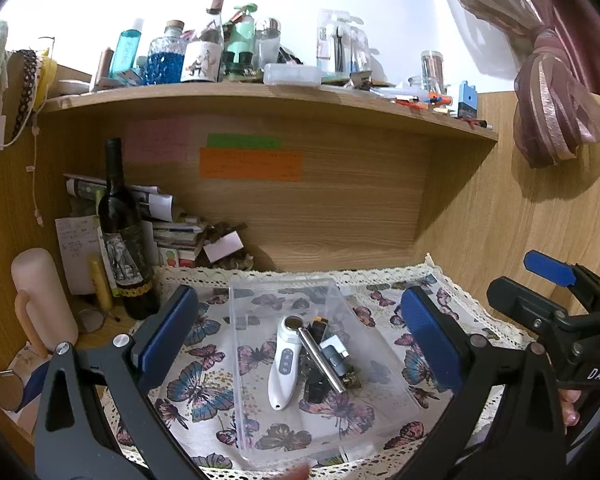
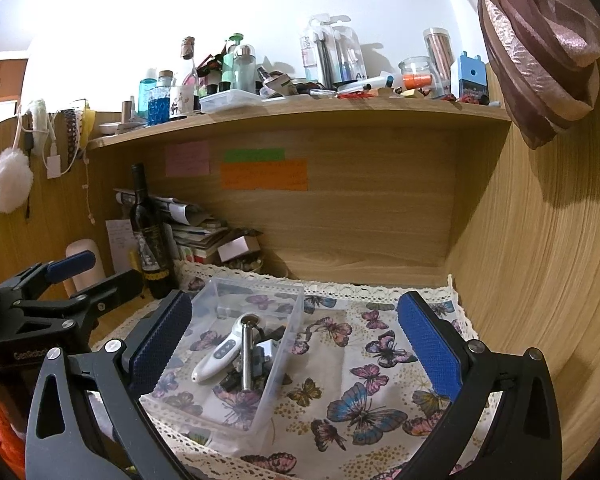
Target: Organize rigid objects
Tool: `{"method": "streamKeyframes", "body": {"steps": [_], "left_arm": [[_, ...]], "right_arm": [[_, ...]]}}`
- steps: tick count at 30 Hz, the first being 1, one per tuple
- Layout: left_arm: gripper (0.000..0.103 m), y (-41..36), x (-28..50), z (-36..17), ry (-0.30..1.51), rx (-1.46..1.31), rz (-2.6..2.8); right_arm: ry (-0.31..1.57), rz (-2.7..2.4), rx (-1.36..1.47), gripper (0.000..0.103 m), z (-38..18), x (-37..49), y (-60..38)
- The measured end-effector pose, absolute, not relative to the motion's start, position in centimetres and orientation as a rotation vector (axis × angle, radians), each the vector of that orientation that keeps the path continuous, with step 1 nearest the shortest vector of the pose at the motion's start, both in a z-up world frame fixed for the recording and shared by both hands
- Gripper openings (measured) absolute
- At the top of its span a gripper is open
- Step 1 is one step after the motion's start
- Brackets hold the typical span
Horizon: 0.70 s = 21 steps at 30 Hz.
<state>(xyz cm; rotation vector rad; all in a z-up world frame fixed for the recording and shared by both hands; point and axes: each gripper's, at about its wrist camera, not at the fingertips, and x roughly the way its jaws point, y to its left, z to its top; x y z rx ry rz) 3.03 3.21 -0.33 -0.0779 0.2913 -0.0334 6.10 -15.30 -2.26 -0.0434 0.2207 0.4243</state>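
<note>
A clear plastic box (image 1: 260, 432) stands on a butterfly-print cloth (image 1: 204, 392); it also shows in the right wrist view (image 2: 290, 320). Inside lie a white handheld device (image 1: 285, 364), a silver metal rod (image 1: 324, 362) and some small dark items; the device (image 2: 218, 356) and rod (image 2: 246, 356) show from the right too. My left gripper (image 1: 300, 340) is open and empty, hovering above the box. My right gripper (image 2: 296, 340) is open and empty, to the right of the box; it appears in the left wrist view (image 1: 556, 292).
A dark wine bottle (image 1: 122, 236), a pink cylinder (image 1: 40, 300) and stacked papers (image 1: 172, 232) stand at the left back. A crowded wooden shelf (image 1: 260, 94) runs overhead. A wooden side wall (image 2: 540, 280) is on the right, with a tied curtain (image 1: 556, 92).
</note>
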Motion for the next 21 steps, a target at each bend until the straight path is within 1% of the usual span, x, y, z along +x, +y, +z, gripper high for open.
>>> {"method": "streamKeyframes", "body": {"steps": [21], "left_arm": [[0.103, 3.40, 3.05, -0.12, 0.293, -0.089, -0.060]], "right_arm": [[0.218, 0.393, -0.042, 0.103, -2.29, 6.11, -14.91]]}}
